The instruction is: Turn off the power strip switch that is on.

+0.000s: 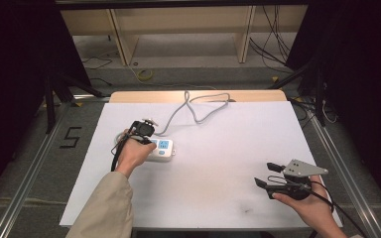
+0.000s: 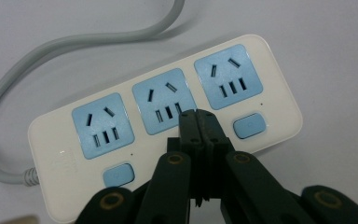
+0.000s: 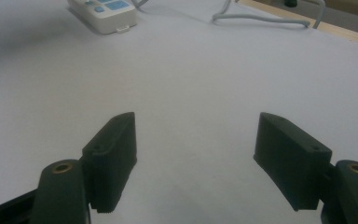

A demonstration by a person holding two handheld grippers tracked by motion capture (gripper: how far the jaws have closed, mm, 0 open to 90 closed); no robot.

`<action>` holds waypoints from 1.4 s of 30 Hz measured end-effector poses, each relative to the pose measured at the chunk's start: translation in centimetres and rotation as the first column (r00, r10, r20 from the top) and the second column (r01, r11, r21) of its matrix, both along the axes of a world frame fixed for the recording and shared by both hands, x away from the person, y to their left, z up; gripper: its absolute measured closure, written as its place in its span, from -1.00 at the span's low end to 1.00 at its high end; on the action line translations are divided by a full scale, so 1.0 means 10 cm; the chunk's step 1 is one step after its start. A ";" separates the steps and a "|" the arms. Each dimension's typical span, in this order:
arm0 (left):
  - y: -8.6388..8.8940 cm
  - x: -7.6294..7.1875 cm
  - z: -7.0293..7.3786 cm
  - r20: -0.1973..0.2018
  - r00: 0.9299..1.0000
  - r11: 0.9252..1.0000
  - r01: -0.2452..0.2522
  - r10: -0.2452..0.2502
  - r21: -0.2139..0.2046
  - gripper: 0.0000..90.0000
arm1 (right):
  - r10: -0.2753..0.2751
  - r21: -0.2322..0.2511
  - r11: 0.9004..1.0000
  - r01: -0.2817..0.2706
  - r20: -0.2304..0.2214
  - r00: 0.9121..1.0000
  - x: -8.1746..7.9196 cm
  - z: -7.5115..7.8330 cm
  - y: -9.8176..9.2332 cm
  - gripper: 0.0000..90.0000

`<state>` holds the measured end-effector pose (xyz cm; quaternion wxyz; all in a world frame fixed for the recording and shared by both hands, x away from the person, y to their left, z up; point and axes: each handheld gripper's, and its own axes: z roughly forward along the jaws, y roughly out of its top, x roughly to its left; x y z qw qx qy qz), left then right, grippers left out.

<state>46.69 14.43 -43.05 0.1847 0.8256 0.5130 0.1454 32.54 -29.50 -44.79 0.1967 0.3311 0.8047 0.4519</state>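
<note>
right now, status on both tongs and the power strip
Left tongs shut, tips over power strip by the middle outlet. Right tongs open, empty, off to the side. Nothing in the way.

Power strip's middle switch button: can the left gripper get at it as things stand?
Probably yes. The left gripper, jaws shut, hovers over the power strip right by the middle socket; whether the button is the hidden part below its tips, I cannot tell.

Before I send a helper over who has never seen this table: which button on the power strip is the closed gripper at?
Find the white sheet, then the white power strip on its left half, with three blue sockets and two blue buttons. The left gripper, jaws shut, points beside the button between the middle and cord-free end sockets, not the one nearer the grey cord.
</note>
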 end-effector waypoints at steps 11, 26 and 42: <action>0.01 0.05 -0.03 -0.040 0.999 1.000 -0.005 0.005 0.013 1.00 | 0.001 -0.001 1.000 -0.001 0.001 1.000 0.00 0.00 0.00 -0.34; 0.04 0.07 -0.05 -0.071 0.997 1.000 -0.004 0.006 0.016 1.00 | 0.004 -0.002 1.000 -0.004 0.001 1.000 0.00 0.00 0.01 -0.34; 0.04 0.10 -0.05 -0.080 0.997 1.000 -0.005 0.006 0.021 1.00 | 0.005 -0.004 1.000 -0.005 -0.003 1.000 -0.01 0.00 0.01 -0.34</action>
